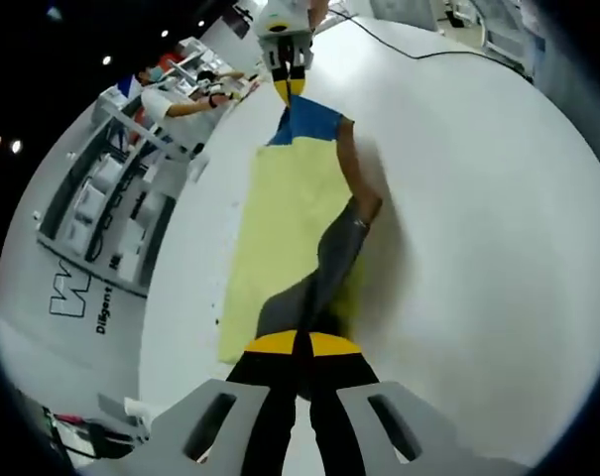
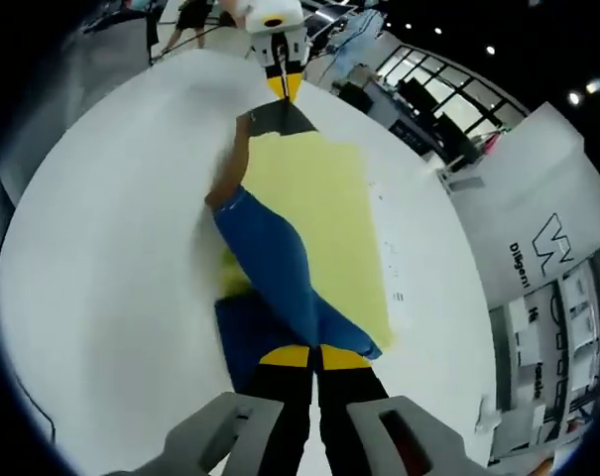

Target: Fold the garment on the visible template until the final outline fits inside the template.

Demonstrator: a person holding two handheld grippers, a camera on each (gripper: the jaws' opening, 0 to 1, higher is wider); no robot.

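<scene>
Left gripper: the left gripper is seen from its own camera with both yellow-tipped jaws pressed together on the grey end of the garment; in the right gripper view it is seen at the far end of the table, closed on the same dark end.

Right gripper: the right gripper is seen with its jaws brought together on the blue end of the garment; in the left gripper view it is seen at the far end, pinched on the blue corner.

Garment: a long piece, blue at one end and grey at the other, is stretched between the two grippers and is twisted along its length, with a brownish lining shown at the twist. It is held above and partly across the template, and a shadow is cast beside it.

Template: a pale yellow rectangle is laid flat on the table, also seen in the right gripper view; part of it is covered by the garment.

Table: a white surface is seen under everything, with a dark cable run across its far edge.

Surroundings: shelving and a person are seen beyond the table.
</scene>
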